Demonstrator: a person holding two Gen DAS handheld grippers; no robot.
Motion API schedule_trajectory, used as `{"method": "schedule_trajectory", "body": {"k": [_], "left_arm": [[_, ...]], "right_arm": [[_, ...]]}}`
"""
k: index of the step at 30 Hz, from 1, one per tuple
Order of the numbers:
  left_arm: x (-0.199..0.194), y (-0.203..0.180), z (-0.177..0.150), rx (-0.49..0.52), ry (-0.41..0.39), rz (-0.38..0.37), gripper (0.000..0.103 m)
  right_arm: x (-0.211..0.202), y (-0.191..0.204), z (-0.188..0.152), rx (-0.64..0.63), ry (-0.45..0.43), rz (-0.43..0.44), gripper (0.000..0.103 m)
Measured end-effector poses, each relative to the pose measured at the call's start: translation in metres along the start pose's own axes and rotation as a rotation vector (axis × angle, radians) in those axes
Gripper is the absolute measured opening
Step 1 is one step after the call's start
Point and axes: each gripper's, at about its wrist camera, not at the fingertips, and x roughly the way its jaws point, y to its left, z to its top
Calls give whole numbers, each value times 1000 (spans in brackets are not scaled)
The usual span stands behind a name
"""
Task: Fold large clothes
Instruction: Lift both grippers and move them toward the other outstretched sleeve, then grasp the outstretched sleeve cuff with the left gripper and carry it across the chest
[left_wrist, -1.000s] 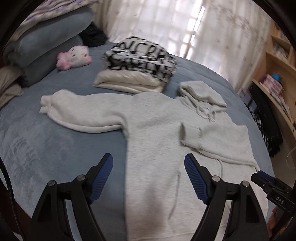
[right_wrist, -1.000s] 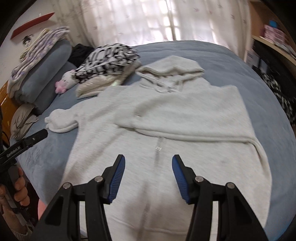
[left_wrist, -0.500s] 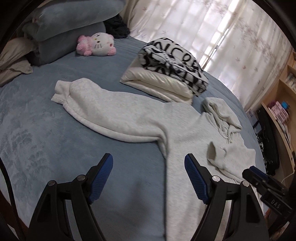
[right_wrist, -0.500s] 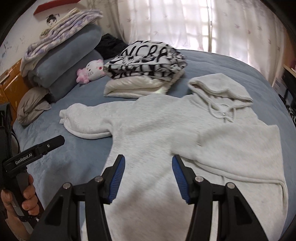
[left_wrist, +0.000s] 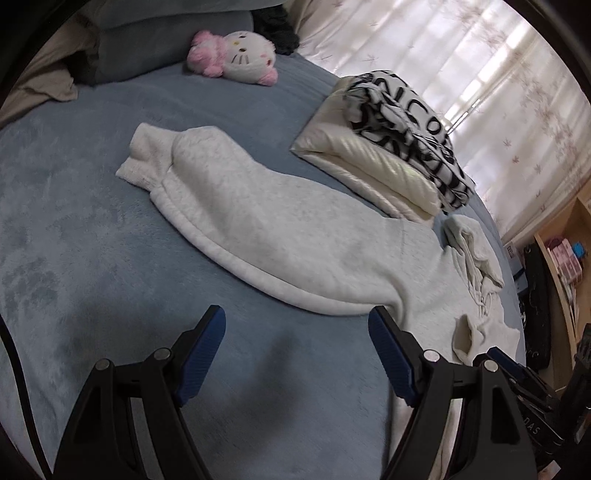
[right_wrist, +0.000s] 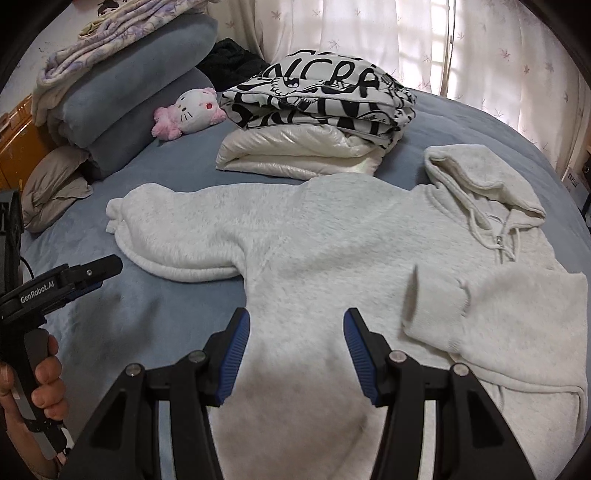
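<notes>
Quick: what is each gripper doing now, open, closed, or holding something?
Left gripper: jaws open, holding nothing.
Right gripper: jaws open, holding nothing.

— The hoodie (right_wrist: 332, 236): pale grey fleece, matt and nubbly. The bed (left_wrist: 74, 258) wears plush blue velour.

— Folded jacket (right_wrist: 295, 151): glossy cream fabric. Tongs' pads (right_wrist: 236, 343): ribbed blue, on matt black plastic.

"GenRobot.AI" stands on the left gripper (right_wrist: 88, 275) — "DAS" on the right gripper's body (left_wrist: 532, 430).
</notes>
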Motion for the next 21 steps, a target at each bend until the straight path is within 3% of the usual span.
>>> {"method": "schedule_trajectory", "body": {"k": [16,21], "left_arm": [[49,89,43,-241,30,-44,78],[63,107,57,-316,3,-44,62]], "right_arm": [[51,39,24,-55,15,4,53],[54,33,23,-42,23,1,53]]}}
